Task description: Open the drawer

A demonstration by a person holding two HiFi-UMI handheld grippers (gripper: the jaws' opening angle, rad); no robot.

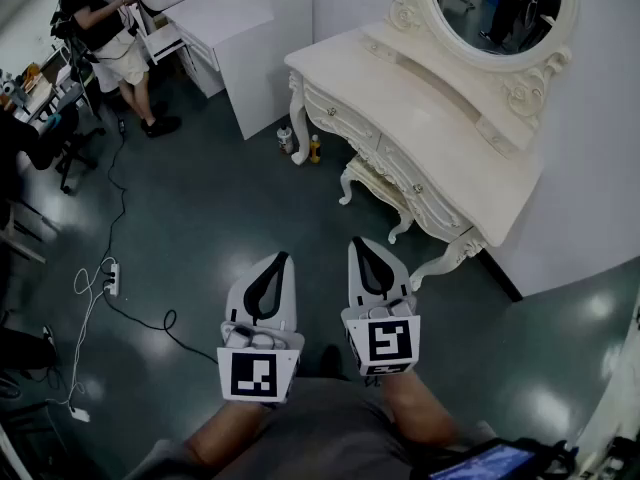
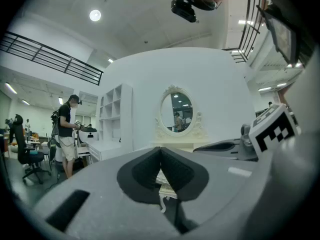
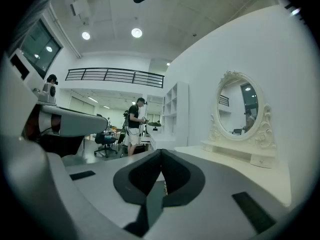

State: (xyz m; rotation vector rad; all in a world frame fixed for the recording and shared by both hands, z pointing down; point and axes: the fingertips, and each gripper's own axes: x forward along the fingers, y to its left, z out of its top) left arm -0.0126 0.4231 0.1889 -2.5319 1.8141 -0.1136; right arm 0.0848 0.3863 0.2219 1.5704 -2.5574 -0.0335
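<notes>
A cream dressing table is being seen ahead of both sets of jaws and off to their right, well apart from them. Its oval mirror is being shown beyond the tabletop, farther from the jaws. A white cabinet is being seen ahead and to the left of the jaws. A person is being seen far off to the left of them. The drawers are being shown closed along the table front, nearer the right jaws than the left and touched by neither. The left gripper and the right gripper are being held side by side and about level, tips pointing toward the table. Both sets of jaws are being held fully together, with nothing gripped between the pads. Two small bottles are being seen by a table leg, ahead of the left jaws.
</notes>
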